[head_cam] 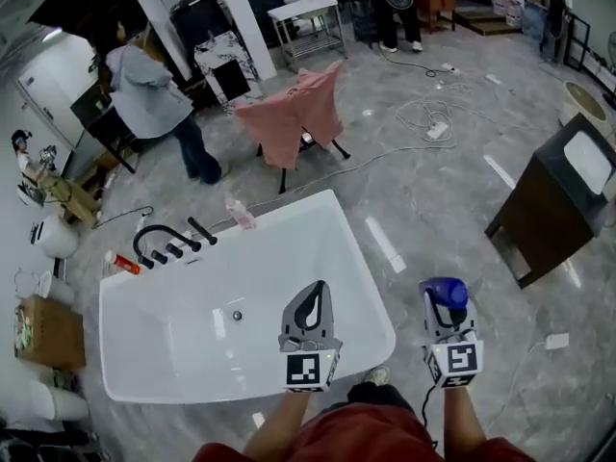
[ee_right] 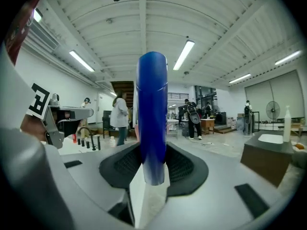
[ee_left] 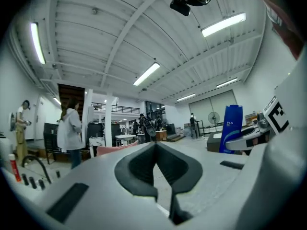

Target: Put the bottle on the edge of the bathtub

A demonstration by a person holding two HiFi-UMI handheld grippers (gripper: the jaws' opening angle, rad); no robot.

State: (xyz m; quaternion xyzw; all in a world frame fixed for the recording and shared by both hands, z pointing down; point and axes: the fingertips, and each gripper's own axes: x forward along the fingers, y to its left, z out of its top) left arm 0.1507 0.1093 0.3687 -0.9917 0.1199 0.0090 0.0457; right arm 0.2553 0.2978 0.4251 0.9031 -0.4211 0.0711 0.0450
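Right of the bathtub (head_cam: 289, 218), right claw (ee_right: 152, 171) clamps blue bottle (ee_right: 152, 109); left claw (ee_left: 156, 146) pressed together, empty.

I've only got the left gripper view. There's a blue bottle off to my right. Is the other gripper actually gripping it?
Observer: Yes. In the right gripper view the blue bottle sits between the pads of the right gripper, pressed on both sides.
Operator: Is it over the tub?
Observer: No. In the head view it hangs over the grey floor, just past the right rim of the bathtub.
Operator: Anything lying on that rim?
Observer: Nothing shows on that stretch of rim in the head view.
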